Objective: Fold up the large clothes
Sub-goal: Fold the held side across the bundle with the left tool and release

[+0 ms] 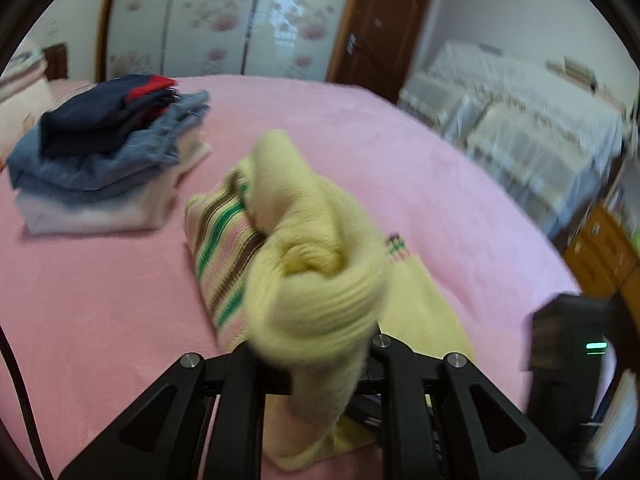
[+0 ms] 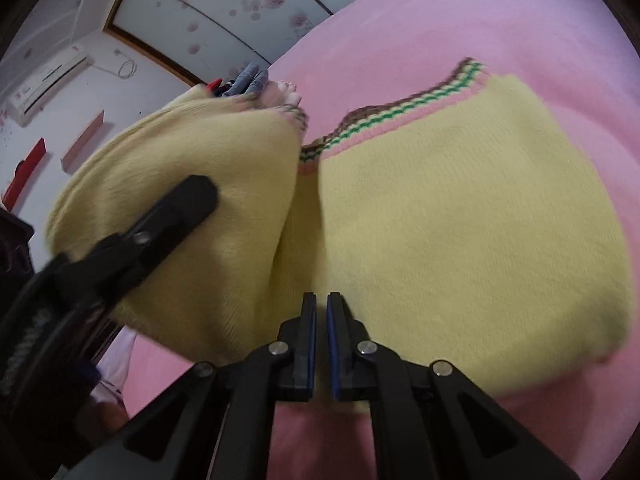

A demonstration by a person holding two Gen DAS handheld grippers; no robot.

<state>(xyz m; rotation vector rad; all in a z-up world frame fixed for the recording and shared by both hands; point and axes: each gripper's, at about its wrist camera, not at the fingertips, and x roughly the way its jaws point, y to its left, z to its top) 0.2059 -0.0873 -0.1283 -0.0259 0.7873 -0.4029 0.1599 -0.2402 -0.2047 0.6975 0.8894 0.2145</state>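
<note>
A pale yellow knit sweater (image 1: 316, 276) with pink, green and brown stripes lies on the pink bed (image 1: 100, 300). My left gripper (image 1: 316, 354) is shut on a bunched fold of the sweater and holds it lifted above the bed. In the right wrist view the sweater (image 2: 460, 216) lies partly flat, and the lifted fold (image 2: 192, 152) hangs at the left with the left gripper's finger (image 2: 176, 212) against it. My right gripper (image 2: 321, 308) hovers over the sweater's near edge, its jaws nearly together with nothing between them.
A stack of folded clothes (image 1: 104, 160), dark blue and denim on white, sits at the bed's far left. A covered sofa (image 1: 520, 132) and wooden cabinet (image 1: 600, 252) stand to the right. A wardrobe (image 1: 224, 20) and door (image 1: 380, 28) are behind.
</note>
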